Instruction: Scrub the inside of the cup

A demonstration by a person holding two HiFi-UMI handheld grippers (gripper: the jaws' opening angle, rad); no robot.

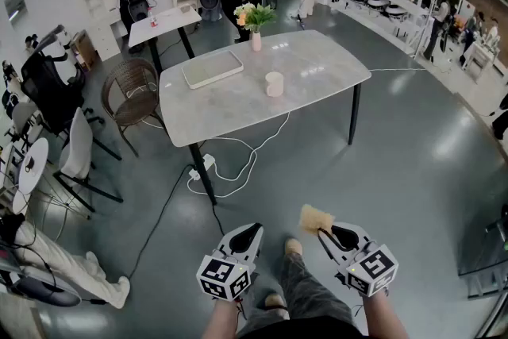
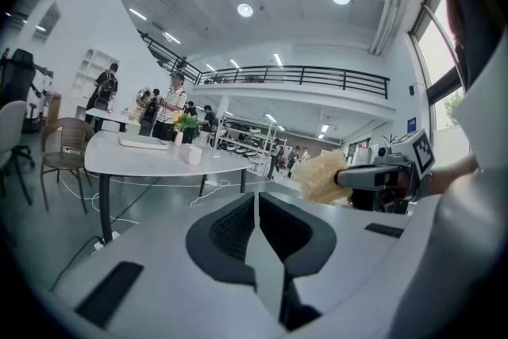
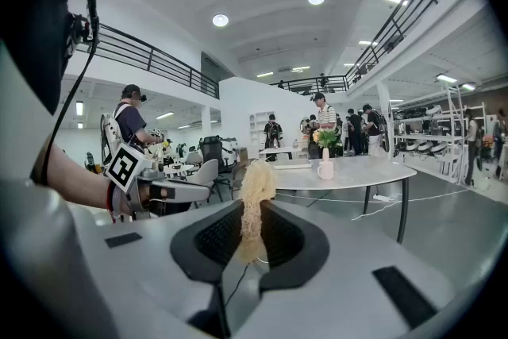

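- Head view: the cup [image 1: 274, 83] stands upright near the middle of the surface [image 1: 325, 71], well apart from both tools, which hang low over the floor in front of the person. The scrubbing has not begun, and the whole approach is still to come.
- The left hand-held gripper [image 1: 248, 233] is pressed together with nothing between its jaws. It looks meant to steady the cup. If it arrives unopened, or opens late, it could bump the cup and push it across the smooth top.
- The right hand-held gripper [image 1: 323, 232] is pinching a pale, fibrous scrubber [image 1: 315, 218]. Most of the scrubber sticks out past the jaw tips. It looks soft, so it may fold or pull out of the pinch when it is pushed against the cup's inner wall.
- The cup is free-standing and looks light. Scrubbing it with nothing holding it would likely spin it or tip it over.
- A vase of flowers [image 1: 255, 38] stands near the cup on its far side, and a flat tray [image 1: 212, 68] lies to its left. A wide reach by either arm could knock the vase.
- A white cable [image 1: 238, 164] loops on the floor beside the near leg, on the way in. A foot could catch it.
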